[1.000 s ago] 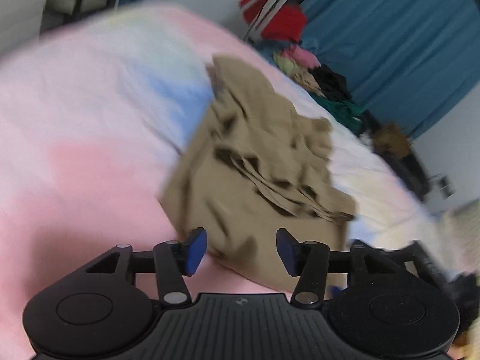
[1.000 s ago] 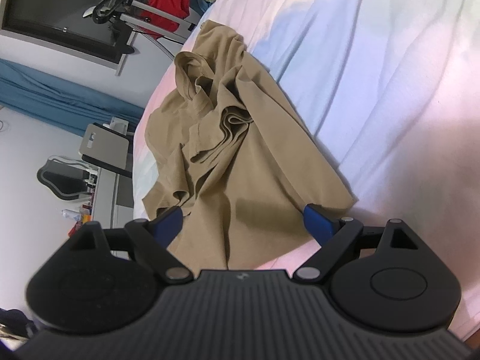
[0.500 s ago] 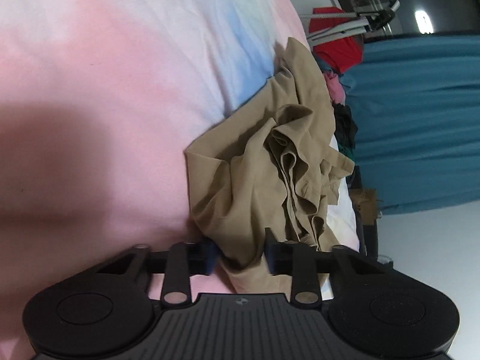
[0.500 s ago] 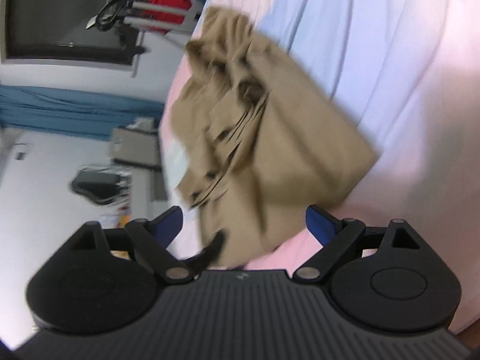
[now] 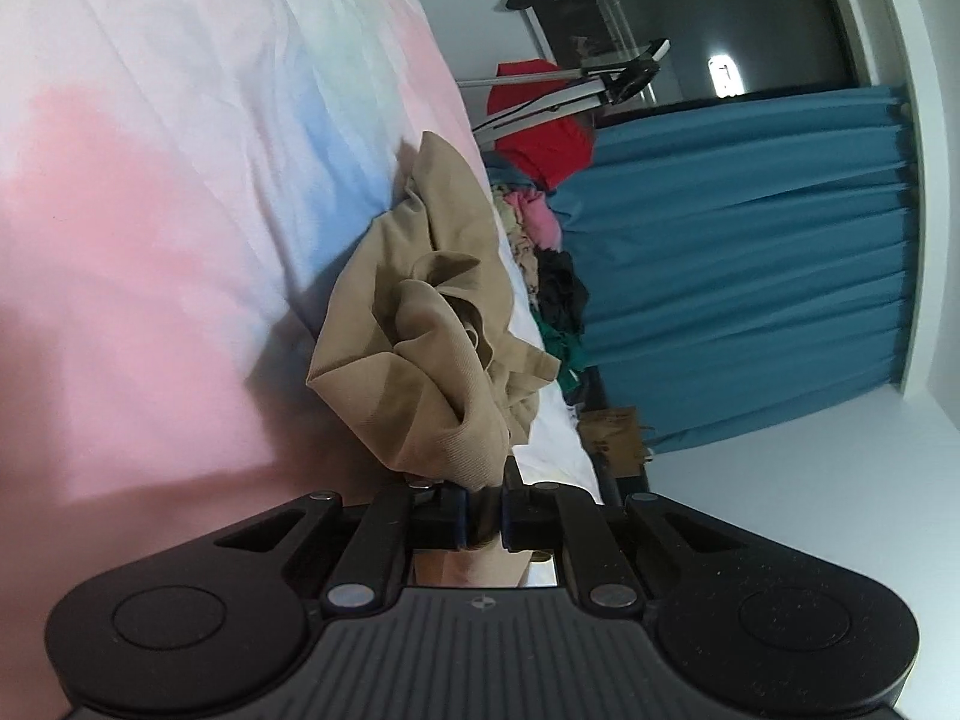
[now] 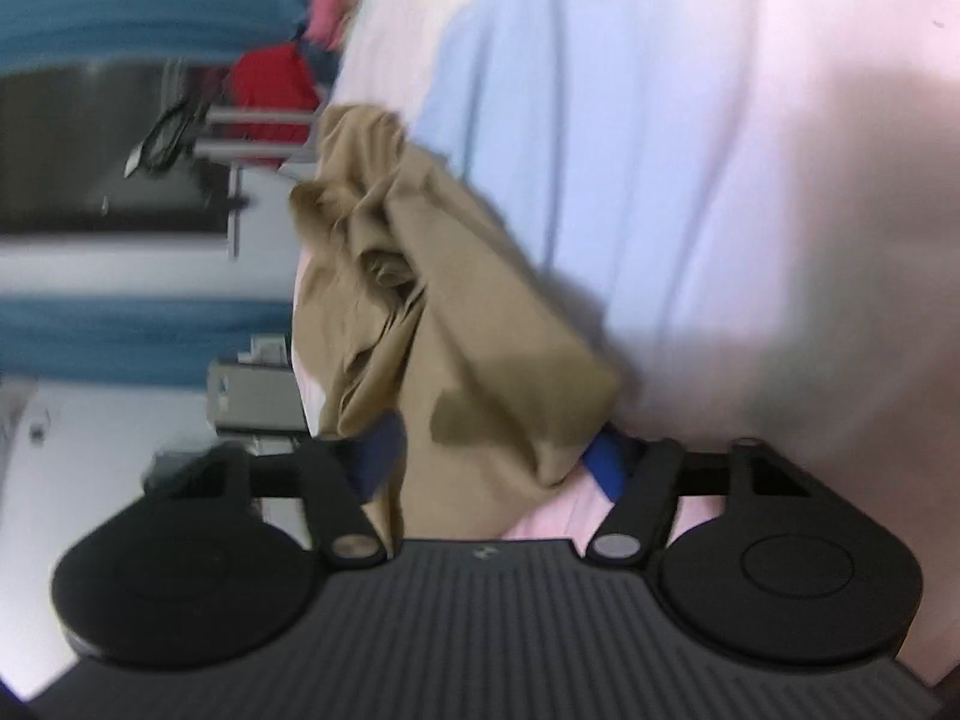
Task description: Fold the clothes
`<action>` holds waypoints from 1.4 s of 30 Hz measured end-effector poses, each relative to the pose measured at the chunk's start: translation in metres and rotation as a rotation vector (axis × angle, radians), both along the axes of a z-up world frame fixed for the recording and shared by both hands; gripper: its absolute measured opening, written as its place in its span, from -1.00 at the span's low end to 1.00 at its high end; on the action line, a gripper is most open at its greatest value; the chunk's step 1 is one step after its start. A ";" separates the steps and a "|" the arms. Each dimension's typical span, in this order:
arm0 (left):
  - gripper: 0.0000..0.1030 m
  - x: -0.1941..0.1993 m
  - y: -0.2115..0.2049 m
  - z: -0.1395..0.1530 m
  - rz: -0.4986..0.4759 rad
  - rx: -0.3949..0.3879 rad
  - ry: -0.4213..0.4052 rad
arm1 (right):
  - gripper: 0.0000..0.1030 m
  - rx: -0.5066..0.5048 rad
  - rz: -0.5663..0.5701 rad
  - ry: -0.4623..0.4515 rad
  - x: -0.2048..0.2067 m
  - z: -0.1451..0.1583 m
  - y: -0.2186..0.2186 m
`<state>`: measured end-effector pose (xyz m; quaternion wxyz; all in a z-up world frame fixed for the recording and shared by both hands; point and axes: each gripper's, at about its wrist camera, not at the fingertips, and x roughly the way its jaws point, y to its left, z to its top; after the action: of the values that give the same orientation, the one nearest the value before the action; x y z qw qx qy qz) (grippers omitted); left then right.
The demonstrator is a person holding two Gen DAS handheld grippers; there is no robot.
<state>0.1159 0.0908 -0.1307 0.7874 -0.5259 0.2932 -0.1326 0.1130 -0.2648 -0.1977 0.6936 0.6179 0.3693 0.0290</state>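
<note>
A crumpled tan garment (image 5: 420,360) lies on a bed with a pastel pink, blue and white sheet (image 5: 150,240). In the left wrist view my left gripper (image 5: 483,510) is closing, and its blue pads pinch the garment's near corner. The right wrist view is blurred. There the same tan garment (image 6: 456,324) bunches up between the fingers of my right gripper (image 6: 492,462). Those jaws stand about half apart and are closing around the fabric, which hangs down between the pads over the sheet (image 6: 720,180).
Beyond the bed's far edge there is a pile of mixed clothes (image 5: 540,240), a red cloth on a metal rack (image 5: 540,144), a blue curtain (image 5: 750,270) and a cardboard box (image 5: 618,438). A grey box (image 6: 252,396) stands beside the bed.
Both grippers have rolled and dropped toward the garment. The left jaws went from open to pinched on the near corner. The right jaws narrowed from wide open around the cloth.
</note>
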 end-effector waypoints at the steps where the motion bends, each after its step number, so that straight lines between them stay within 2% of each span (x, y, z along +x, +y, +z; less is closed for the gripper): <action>1: -0.81 0.001 0.000 0.001 0.000 0.006 -0.002 | -0.19 -0.013 0.007 0.004 0.000 0.001 0.000; 2: -0.81 0.002 -0.001 0.003 0.000 0.017 -0.006 | -0.37 -0.044 0.018 -0.001 0.001 0.004 0.002; 3: -0.81 0.001 -0.001 0.006 0.003 0.032 -0.010 | -0.43 -0.076 0.028 -0.008 0.001 0.009 0.004; 4: -0.81 0.000 0.000 0.010 0.007 0.047 -0.014 | -0.62 -0.106 0.036 -0.016 0.001 0.014 0.005; 7: -0.82 -0.007 -0.003 0.028 -0.001 0.107 -0.050 | -0.73 -0.176 0.042 -0.047 -0.002 0.033 0.006; 9: -0.83 -0.012 -0.005 0.040 -0.007 0.149 -0.075 | -0.75 -0.199 0.033 -0.084 -0.005 0.049 0.004; 14: -0.83 -0.029 -0.007 0.084 0.003 0.154 -0.113 | -0.75 -0.210 0.034 -0.177 -0.026 0.092 0.001; 19: -0.84 -0.074 -0.007 0.113 0.003 0.168 -0.076 | -0.75 -0.154 0.054 -0.228 -0.057 0.122 -0.007; 25: -0.84 -0.146 -0.009 0.120 -0.063 0.153 -0.093 | -0.75 -0.136 0.081 -0.263 -0.121 0.138 -0.014; 28: -0.84 -0.163 -0.010 0.118 -0.080 0.138 -0.081 | -0.75 -0.122 0.076 -0.270 -0.146 0.141 -0.018; 32: -0.81 -0.149 -0.011 0.124 -0.094 0.171 -0.104 | -0.75 -0.064 0.082 -0.246 -0.135 0.135 -0.023; 34: -0.80 -0.138 -0.011 0.128 -0.109 0.200 -0.128 | -0.75 -0.072 0.073 -0.238 -0.119 0.136 -0.022; 42: -0.78 -0.049 -0.012 0.125 -0.069 0.275 -0.057 | -0.75 -0.089 0.046 -0.170 -0.034 0.122 -0.007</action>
<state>0.0668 0.0790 -0.0060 0.8549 -0.3988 0.3040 -0.1330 0.0788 -0.2717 -0.0756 0.7483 0.5731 0.3240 0.0810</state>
